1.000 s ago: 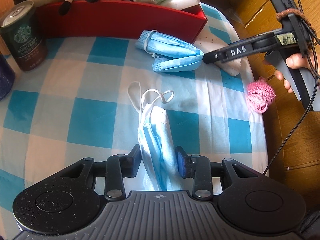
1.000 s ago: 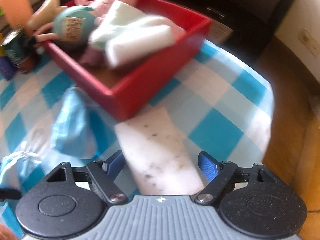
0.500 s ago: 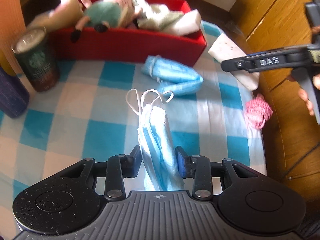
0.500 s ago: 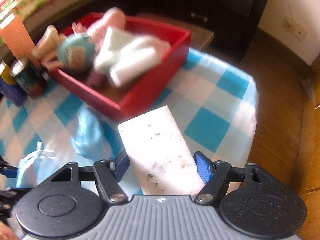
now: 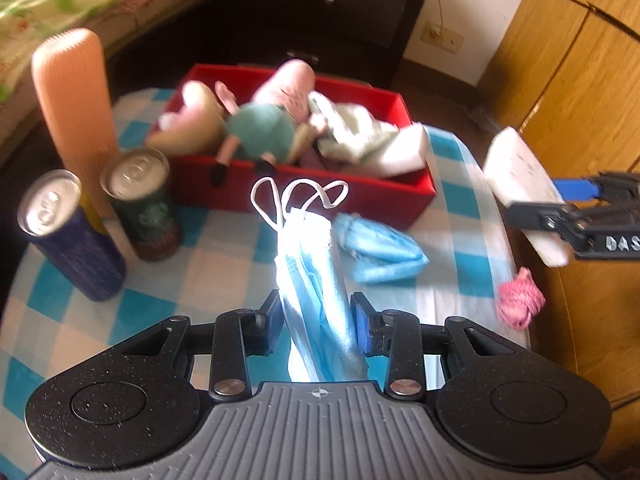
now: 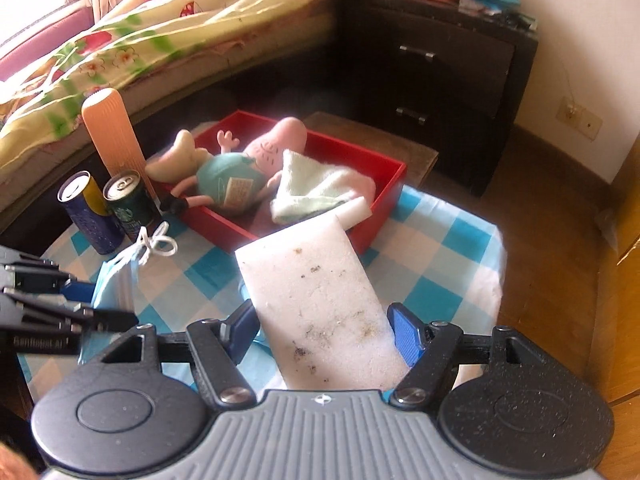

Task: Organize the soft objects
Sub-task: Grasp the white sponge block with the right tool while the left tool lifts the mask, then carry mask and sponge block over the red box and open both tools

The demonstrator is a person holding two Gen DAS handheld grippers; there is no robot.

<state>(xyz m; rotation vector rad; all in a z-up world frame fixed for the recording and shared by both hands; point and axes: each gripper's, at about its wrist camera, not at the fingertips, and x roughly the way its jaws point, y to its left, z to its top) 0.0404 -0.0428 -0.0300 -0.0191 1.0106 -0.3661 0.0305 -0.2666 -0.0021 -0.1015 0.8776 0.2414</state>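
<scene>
My left gripper [image 5: 316, 322] is shut on a blue face mask [image 5: 310, 264] and holds it above the checked tablecloth [image 5: 224, 264], its white ear loops pointing at the red box [image 5: 304, 192]. My right gripper [image 6: 324, 330] is shut on a white speckled sponge [image 6: 316, 300], lifted in front of the box [image 6: 384, 200]. The sponge [image 5: 520, 184] and right gripper also show at the right of the left wrist view. The box holds a plush doll [image 5: 256, 128], a pale cloth [image 5: 352, 136] and a white sponge [image 5: 400, 156]. A second blue mask [image 5: 380, 252] lies on the cloth.
Two drink cans [image 5: 68, 236] [image 5: 144, 204] and a tall orange ribbed tube [image 5: 76, 108] stand left of the box. A pink knitted piece [image 5: 520, 300] lies at the table's right edge. A bed [image 6: 120, 60] and dark drawers [image 6: 440, 72] stand behind.
Both grippers have risen from the table with their loads. The mask and the sponge were lifted off the cloth, and the box now sits lower in both views.
</scene>
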